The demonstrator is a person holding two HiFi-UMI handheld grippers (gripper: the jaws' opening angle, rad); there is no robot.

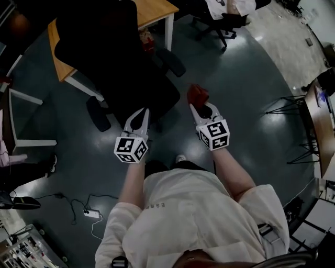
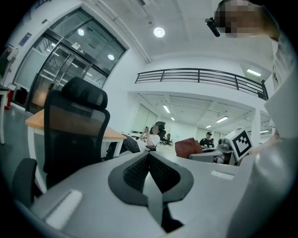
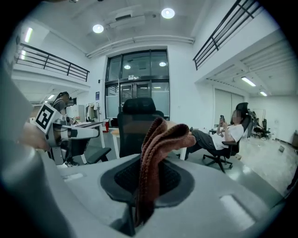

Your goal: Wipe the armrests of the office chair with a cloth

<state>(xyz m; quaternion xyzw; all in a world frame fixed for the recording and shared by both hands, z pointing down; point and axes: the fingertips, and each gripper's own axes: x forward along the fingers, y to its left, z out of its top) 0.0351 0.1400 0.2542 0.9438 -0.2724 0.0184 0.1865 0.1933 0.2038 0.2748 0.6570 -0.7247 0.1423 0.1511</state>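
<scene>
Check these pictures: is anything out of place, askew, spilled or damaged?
Nothing stands out. The office chair stands upright by the desk, nothing is spilled, the cloth is bunched in the right gripper's shut jaws, and the left gripper is shut and empty.

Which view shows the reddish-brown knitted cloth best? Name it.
Right gripper view: the reddish-brown knitted cloth sits large, centred, clamped in the right gripper. Head view shows a small red bunch; left gripper view, a distant reddish lump.
</scene>
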